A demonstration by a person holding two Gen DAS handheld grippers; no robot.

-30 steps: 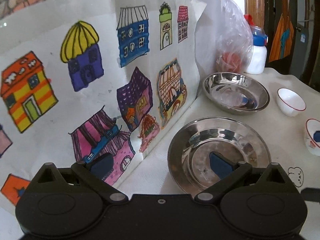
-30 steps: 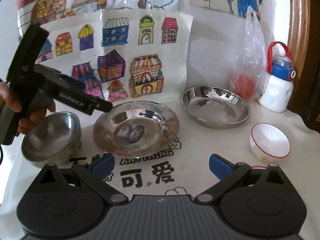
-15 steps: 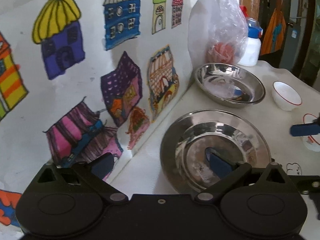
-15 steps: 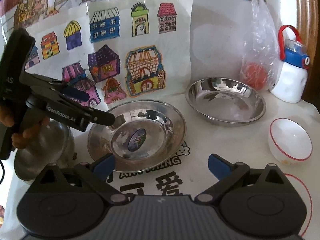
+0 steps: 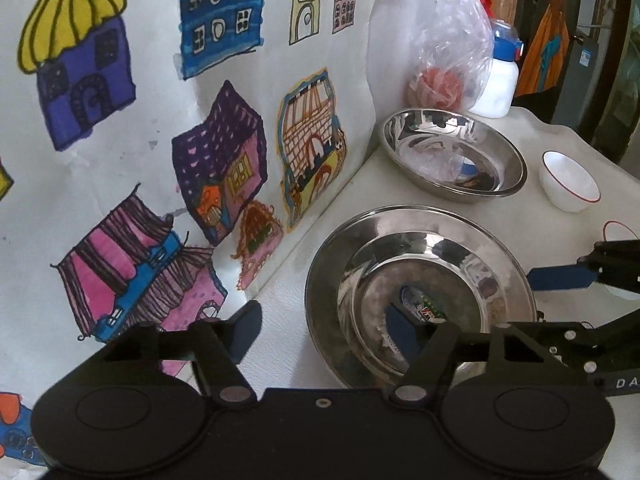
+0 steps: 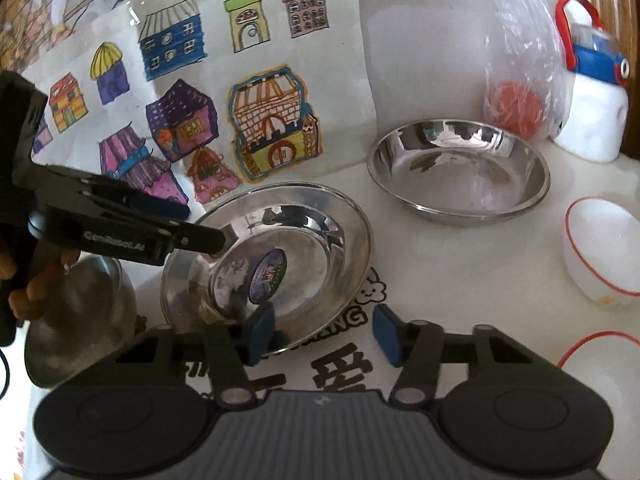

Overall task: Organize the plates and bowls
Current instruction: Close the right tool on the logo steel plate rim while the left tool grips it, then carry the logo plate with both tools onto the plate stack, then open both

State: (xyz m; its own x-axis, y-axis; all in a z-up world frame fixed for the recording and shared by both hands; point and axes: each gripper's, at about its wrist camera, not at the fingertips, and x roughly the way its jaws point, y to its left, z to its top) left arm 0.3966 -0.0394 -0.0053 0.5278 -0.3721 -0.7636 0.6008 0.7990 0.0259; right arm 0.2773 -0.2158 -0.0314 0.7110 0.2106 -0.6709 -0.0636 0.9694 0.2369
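Note:
A shallow steel plate with a sticker in its middle lies on the white tablecloth. My left gripper straddles its rim on the wall side, one finger inside the plate and one outside. At the near rim, my right gripper does the same. Both pairs of jaws are closing with the rim between them, and the pads do not press on it. A deeper steel dish sits behind, and a white bowl with a red rim to the right.
A steel bowl stands at the left under a hand. A plastic bag with something red and a white bottle stand by the wall. Drawings of houses hang close on the left. Another red-rimmed bowl peeks in.
Both grippers have come down and closer to the sticker plate, and both pairs of jaws have narrowed around its rim. The right gripper has entered the left wrist view.

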